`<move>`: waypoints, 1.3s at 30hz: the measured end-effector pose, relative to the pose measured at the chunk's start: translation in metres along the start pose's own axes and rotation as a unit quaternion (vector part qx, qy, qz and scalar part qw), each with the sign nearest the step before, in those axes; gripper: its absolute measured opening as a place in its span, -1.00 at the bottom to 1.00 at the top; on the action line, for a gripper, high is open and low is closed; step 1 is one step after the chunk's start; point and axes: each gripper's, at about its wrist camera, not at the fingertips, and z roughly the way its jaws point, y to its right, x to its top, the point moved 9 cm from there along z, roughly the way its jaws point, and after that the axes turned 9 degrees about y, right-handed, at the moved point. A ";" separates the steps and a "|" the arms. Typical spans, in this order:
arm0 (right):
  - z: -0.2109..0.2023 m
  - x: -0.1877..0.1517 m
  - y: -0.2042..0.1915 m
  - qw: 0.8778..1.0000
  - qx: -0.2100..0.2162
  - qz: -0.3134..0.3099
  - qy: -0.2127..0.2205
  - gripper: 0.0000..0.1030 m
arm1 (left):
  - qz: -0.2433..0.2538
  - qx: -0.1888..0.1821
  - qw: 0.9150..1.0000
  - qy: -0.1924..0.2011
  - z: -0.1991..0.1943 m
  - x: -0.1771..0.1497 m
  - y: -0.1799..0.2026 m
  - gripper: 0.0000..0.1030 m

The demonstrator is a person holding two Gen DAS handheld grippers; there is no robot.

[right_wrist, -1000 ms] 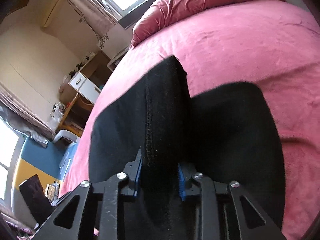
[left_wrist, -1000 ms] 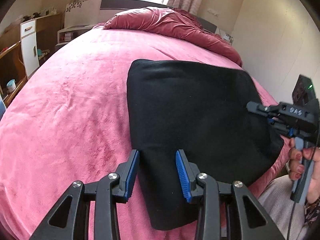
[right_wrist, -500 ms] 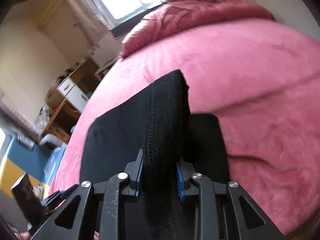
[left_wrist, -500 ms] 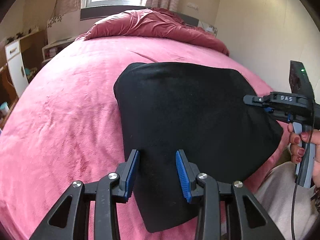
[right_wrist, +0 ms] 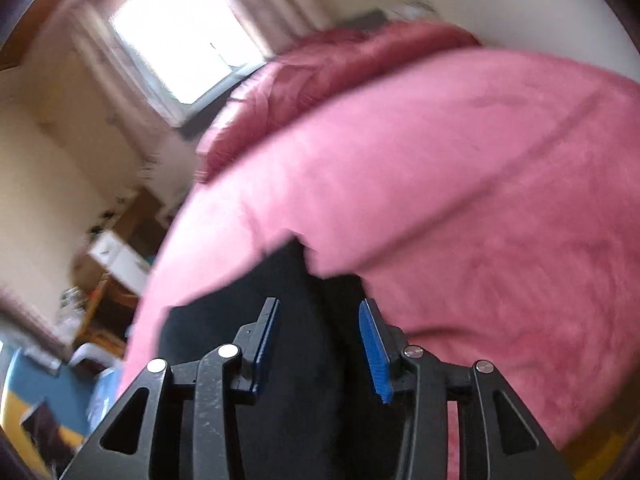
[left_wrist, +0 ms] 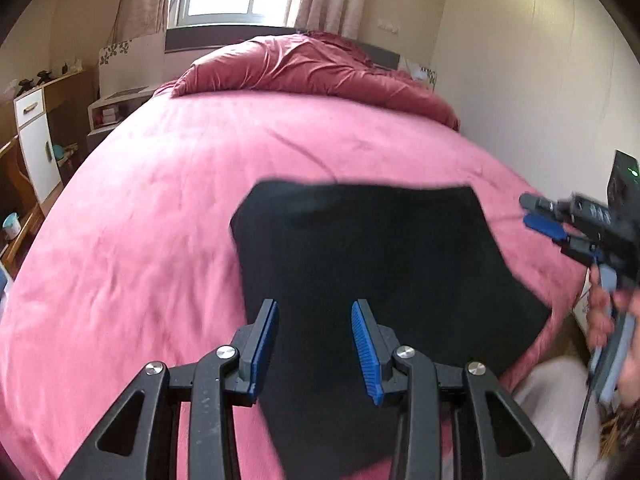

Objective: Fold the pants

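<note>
The black pants lie folded into a flat block on the pink bed, near its front right corner. My left gripper is open and empty, above the pants' near edge. My right gripper is open with nothing between its pads; the pants lie below it. The right gripper also shows in the left wrist view at the right, above the bed's edge, beside the pants.
A rumpled dark red duvet is heaped at the head of the bed under the window. A white and wood cabinet stands to the left of the bed. A cream wall runs along the right side.
My right gripper has opened and let go of the pants' fold, which now lies flat. Both grippers have pulled back and up from the pants.
</note>
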 end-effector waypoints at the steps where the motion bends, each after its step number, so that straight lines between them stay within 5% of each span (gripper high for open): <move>1: 0.007 0.001 -0.017 0.999 0.010 -0.029 -0.011 -0.21 | 0.000 0.000 1.000 0.001 0.008 0.011 0.003 -0.25; 8: 0.079 -0.027 -0.068 0.987 0.021 -0.137 -0.084 -0.45 | 0.020 0.017 0.998 -0.052 0.082 0.038 0.014 -0.25; 11: 0.101 -0.033 -0.054 0.983 -0.003 -0.154 -0.097 -0.46 | 0.025 0.032 0.997 -0.066 0.101 0.038 0.010 -0.25; 15: 0.120 -0.032 -0.032 0.983 -0.044 -0.148 -0.101 -0.75 | 0.045 0.055 0.995 -0.065 0.118 0.038 0.000 -0.21; 16: 0.120 -0.033 -0.023 0.984 -0.053 -0.138 -0.099 -0.92 | 0.039 0.058 0.995 -0.069 0.123 0.036 -0.006 -0.21; 19: 0.122 -0.035 0.000 0.988 -0.060 -0.105 -0.095 -0.98 | 0.002 0.053 0.996 -0.071 0.126 0.034 -0.013 -0.21; 23: 0.115 -0.031 0.007 0.994 -0.031 -0.063 -0.088 -1.00 | 0.012 0.065 0.996 -0.062 0.111 0.036 -0.009 -0.21; 29: 0.070 -0.031 -0.010 0.993 -0.019 -0.087 -0.077 -0.89 | -0.014 0.056 0.997 -0.059 0.079 0.026 -0.006 -0.21; 39: 0.000 -0.085 -0.010 0.978 -0.024 -0.138 -0.152 -0.89 | 0.015 0.058 0.996 -0.071 0.037 -0.010 0.006 -0.21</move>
